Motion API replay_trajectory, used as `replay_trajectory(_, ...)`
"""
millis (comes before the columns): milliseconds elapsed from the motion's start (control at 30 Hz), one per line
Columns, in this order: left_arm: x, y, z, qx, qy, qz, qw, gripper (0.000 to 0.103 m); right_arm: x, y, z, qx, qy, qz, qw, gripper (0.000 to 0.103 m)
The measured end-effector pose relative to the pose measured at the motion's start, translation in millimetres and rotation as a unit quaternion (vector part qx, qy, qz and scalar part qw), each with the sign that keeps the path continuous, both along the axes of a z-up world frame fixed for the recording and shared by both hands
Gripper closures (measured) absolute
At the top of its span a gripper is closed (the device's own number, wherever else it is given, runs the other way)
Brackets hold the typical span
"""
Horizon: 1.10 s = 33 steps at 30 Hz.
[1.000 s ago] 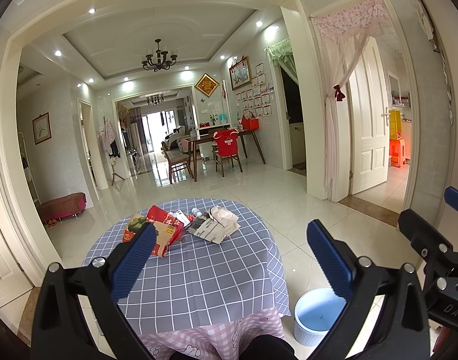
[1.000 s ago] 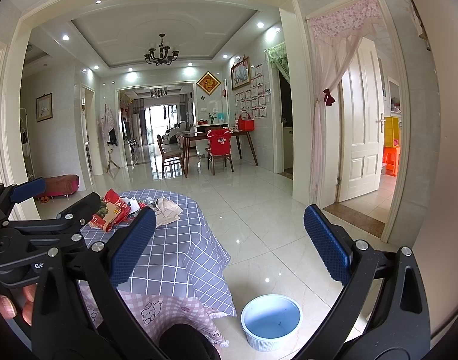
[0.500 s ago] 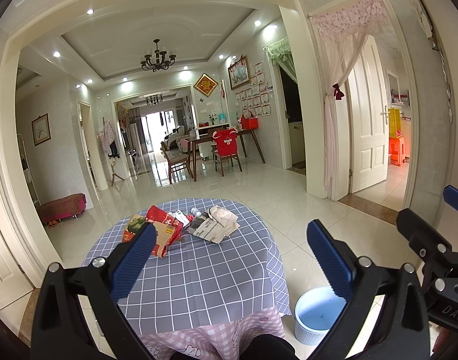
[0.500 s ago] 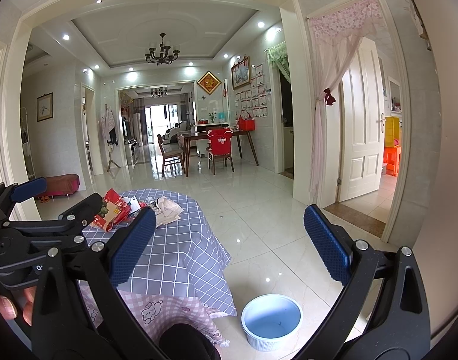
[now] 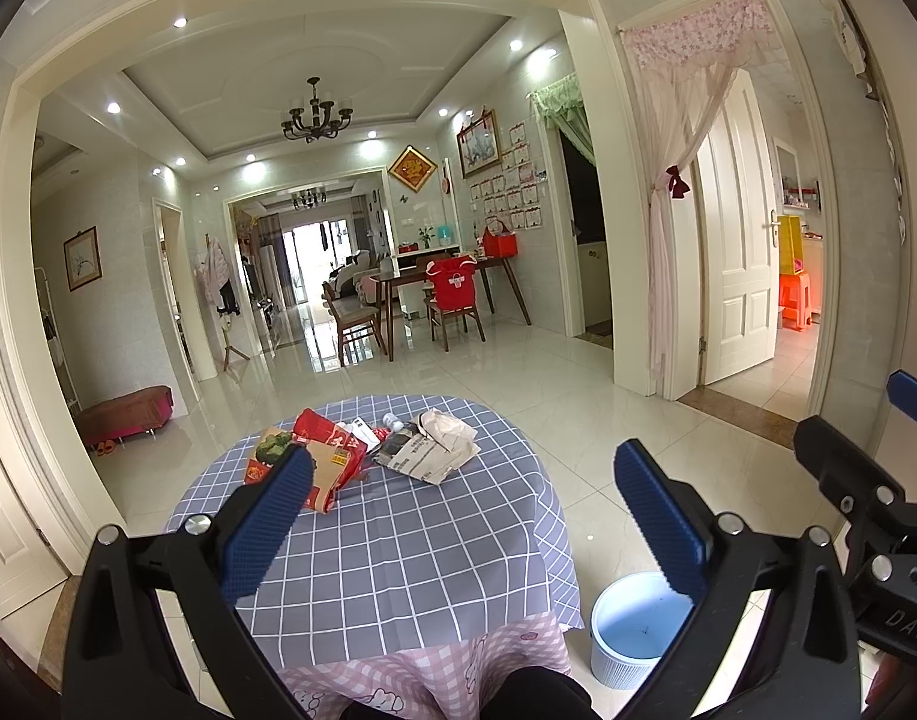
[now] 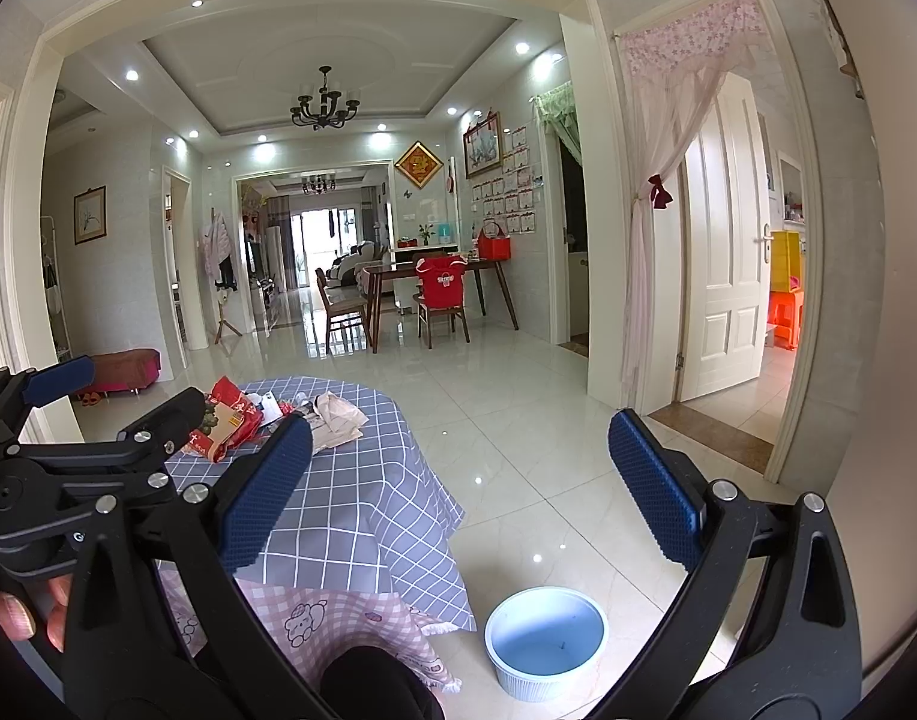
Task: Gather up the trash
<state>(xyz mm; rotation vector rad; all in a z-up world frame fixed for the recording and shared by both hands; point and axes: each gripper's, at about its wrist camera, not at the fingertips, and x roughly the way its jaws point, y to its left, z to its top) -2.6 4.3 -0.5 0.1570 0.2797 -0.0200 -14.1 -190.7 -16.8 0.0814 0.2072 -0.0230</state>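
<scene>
Left wrist view: the left gripper [image 5: 464, 516] hides part of the red snack bag [image 5: 326, 450] in the trash on the round table [image 5: 398, 540]. Both it and the right gripper [image 6: 458, 489] gape wide, holding nothing, above the blue bin [image 6: 545, 639].

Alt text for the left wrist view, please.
Open left gripper hovers before a round table in a blue checked cloth, with snack wrappers and crumpled newspaper on its far side. A pale blue bin stands on the floor, right.
</scene>
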Motion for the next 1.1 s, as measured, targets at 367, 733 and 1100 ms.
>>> replay_trajectory(367,3,-5,0,0.003,0.002,0.0,1.0,0.004,0,0,0,0.001,0.001,0.001,1.0,0.006)
replay_trajectory(733,1,1,-21,0.002,0.006,0.002,1.0,0.004,8,13,-30,0.005,0.006,0.004,1.0,0.006)
replay_trajectory(1100,19,9,-23,0.0,0.026,0.0,0.9997,0.004,27,7,-35,0.013,0.025,0.012,1.0,0.006)
